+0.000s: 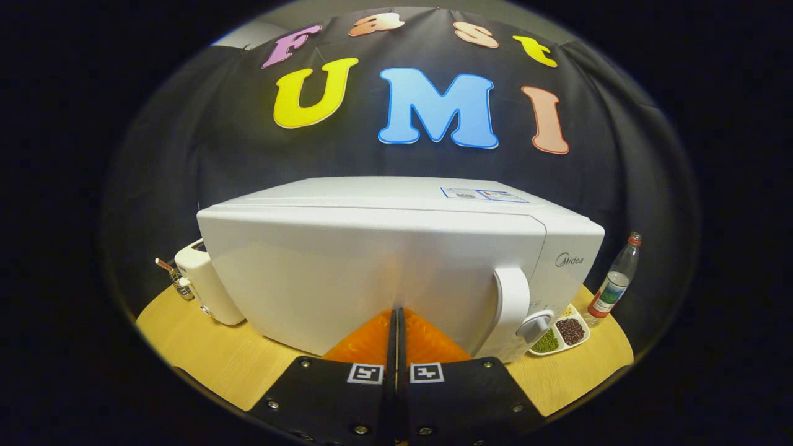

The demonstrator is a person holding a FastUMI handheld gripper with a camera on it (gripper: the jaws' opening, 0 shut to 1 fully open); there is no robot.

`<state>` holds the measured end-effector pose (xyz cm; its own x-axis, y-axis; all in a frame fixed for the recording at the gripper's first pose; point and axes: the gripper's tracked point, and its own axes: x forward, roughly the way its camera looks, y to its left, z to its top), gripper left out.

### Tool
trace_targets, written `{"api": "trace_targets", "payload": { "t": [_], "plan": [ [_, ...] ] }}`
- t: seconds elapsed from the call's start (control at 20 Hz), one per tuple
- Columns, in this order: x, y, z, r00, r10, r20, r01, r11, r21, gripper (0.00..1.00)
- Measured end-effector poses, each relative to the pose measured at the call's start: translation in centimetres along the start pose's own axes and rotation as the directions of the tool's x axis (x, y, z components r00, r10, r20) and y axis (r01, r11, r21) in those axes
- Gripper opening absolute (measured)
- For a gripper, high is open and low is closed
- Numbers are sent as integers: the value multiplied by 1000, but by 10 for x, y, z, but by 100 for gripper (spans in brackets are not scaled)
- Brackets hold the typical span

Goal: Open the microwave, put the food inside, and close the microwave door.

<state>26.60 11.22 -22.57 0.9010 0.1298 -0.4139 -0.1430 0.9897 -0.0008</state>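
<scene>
Facing the Midea microwave (372, 272), door closed, tool (396, 319) pinched together.

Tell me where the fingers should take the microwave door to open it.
On the vertical door handle, coming from the front. It stands proud of the closed microwave door, leaving a gap behind. The gripper has its fingers closed, so they must open first.

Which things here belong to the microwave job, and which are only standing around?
For the job:
microwave, door shut
door handle
gripper, jaws closed together, at the door front
dish of beans, maybe the food

Standing around:
toaster
bottle
knob
table
</scene>
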Motion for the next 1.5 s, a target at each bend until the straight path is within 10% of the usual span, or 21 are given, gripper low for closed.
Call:
{"api": "trace_targets", "payload": {
  "t": [1.0, 1.05, 1.25, 1.5],
  "plan": [
    [-225, -4, 30, 966, -32, 256, 41, 999, -29, 9],
    [-235, -1, 27, 965, -21, 261, 27, 999, -21, 14],
    [-259, -5, 17, 960, -22, 278, 15, 999, 28, 99],
    [-280, -2, 8, 959, -15, 284, 0, 999, 51, 97]
  ]
}}
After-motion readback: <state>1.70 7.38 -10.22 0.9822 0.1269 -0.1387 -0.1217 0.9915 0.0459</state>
